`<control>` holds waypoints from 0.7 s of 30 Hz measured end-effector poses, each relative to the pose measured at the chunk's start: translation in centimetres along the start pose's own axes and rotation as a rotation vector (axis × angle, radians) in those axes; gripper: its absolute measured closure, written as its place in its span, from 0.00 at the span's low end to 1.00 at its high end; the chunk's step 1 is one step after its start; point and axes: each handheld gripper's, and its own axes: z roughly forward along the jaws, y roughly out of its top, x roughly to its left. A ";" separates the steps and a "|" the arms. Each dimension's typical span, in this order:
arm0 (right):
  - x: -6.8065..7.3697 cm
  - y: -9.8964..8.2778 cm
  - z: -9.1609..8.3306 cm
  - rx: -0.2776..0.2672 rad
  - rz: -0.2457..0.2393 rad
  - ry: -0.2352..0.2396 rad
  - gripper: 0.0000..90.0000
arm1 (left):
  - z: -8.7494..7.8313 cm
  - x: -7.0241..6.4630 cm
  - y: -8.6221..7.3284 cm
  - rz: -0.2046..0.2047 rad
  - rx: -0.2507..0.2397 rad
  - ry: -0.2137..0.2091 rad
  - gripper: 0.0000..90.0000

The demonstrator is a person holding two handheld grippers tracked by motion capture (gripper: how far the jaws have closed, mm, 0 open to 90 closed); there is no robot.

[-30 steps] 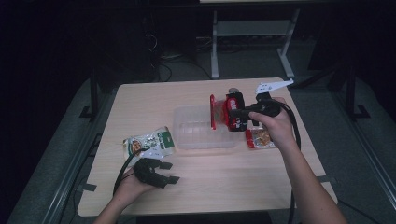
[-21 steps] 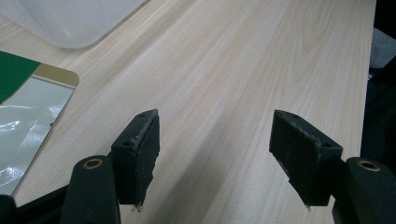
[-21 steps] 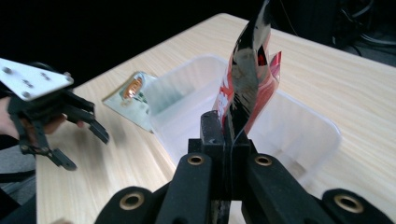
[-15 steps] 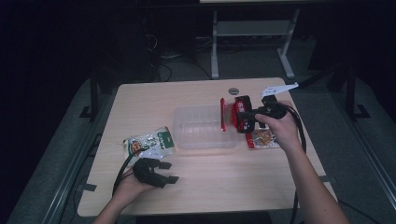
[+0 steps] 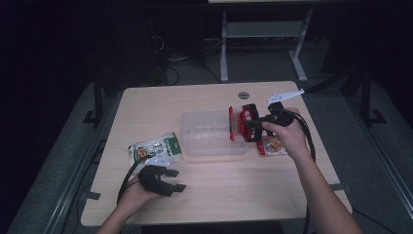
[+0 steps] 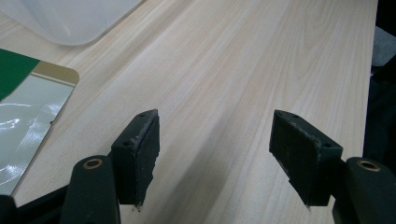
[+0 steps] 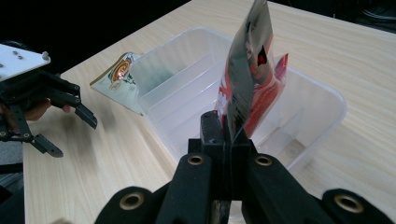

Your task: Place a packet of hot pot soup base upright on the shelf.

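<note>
Red snack packet (image 7: 247, 79) held upright over the clear plastic box (image 7: 187, 88)

Right gripper (image 7: 227, 135) has its jaws pressed together on the lower edge of the packet, which hangs above the right end of the box on the table (image 5: 204, 97). Left gripper (image 5: 163, 179) rests on the table with jaws apart and nothing between them, near a green and white packet (image 5: 155, 148). Another packet (image 5: 272, 145) lies just beside the box, under the right hand

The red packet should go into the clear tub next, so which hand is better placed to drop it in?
Right. The right gripper already pinches the red packet above the clear tub. The left gripper rests open on the table, apart from it.
</note>
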 end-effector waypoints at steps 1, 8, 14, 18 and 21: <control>0.0 0.0 0.1 -0.001 0.003 0.004 1.00 | 0.0 0.0 0.0 0.001 0.000 0.000 0.37; 0.2 -0.2 1.4 0.040 0.001 0.004 1.00 | 0.0 0.0 0.0 0.004 0.003 0.000 0.37; 0.1 -0.4 2.1 0.056 0.012 0.004 1.00 | 0.1 0.0 0.0 0.004 0.007 -0.003 0.37; -0.1 -0.4 2.5 0.068 0.014 0.000 1.00 | 0.2 -0.1 0.0 0.010 0.010 -0.006 0.37; -0.2 -0.5 3.0 0.080 0.017 -0.002 1.00 | 0.2 -0.1 -0.1 0.008 0.015 -0.004 0.37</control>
